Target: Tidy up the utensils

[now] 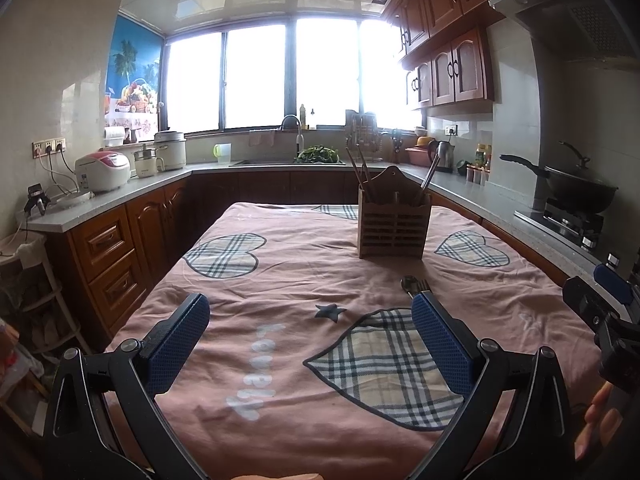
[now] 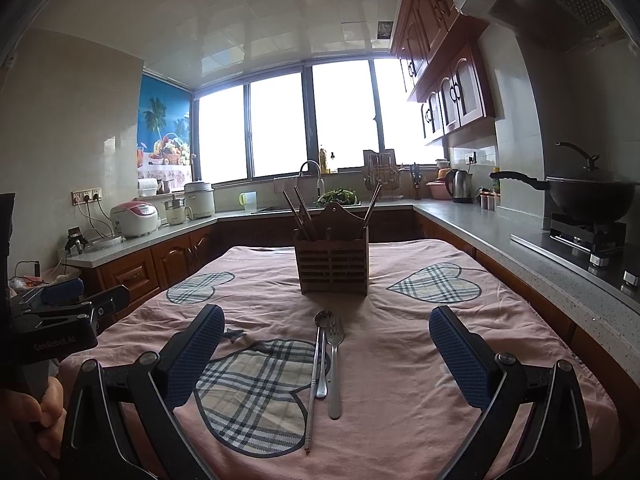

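A wooden utensil holder [image 2: 332, 266] stands on the pink tablecloth [image 2: 400, 360] and holds several chopsticks; it also shows in the left wrist view [image 1: 394, 226]. A metal spoon [image 2: 322, 344], a fork [image 2: 335, 360] and a thin chopstick [image 2: 312, 400] lie side by side on the cloth in front of it, between the fingers of my right gripper [image 2: 326, 344], which is open and empty. My left gripper [image 1: 310, 324] is open and empty to the left; the spoon tip [image 1: 410, 283] peeks past its right finger.
Kitchen counters [image 2: 520, 240] run around the table on three sides. A wok [image 2: 588, 196] sits on the stove at right. A rice cooker [image 1: 103, 170] and pots stand on the left counter. The sink [image 1: 288, 162] is at the back.
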`<action>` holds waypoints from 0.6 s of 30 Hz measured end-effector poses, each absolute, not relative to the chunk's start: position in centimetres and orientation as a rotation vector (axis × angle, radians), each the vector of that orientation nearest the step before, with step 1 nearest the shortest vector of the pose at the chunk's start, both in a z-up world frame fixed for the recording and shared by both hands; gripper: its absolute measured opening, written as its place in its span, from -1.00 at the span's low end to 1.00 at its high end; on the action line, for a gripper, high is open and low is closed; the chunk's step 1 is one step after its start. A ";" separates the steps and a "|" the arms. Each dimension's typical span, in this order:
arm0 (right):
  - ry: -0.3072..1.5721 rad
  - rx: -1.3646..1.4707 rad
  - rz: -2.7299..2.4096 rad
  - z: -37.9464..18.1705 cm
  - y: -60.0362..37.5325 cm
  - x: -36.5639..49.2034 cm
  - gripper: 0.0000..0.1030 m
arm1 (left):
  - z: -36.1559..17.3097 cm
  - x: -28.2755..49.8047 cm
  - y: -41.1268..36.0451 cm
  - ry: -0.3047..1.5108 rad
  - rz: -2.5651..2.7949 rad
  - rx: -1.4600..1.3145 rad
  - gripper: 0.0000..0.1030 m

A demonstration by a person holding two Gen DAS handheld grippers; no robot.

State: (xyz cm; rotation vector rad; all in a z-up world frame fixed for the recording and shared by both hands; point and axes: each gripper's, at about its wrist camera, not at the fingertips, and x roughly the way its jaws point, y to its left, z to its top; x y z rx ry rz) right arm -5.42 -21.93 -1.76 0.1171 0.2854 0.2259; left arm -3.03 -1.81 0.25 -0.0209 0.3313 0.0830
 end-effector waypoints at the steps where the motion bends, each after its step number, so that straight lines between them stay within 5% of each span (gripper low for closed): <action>1: 0.285 0.117 0.226 -1.8 -21.9 -5.4 1.00 | 0.3 -3.0 -1.8 0.330 0.085 -0.020 1.00; 18: 0.282 0.118 0.225 -1.7 -22.1 -5.5 1.00 | 0.1 -2.9 -1.8 0.331 0.087 -0.018 1.00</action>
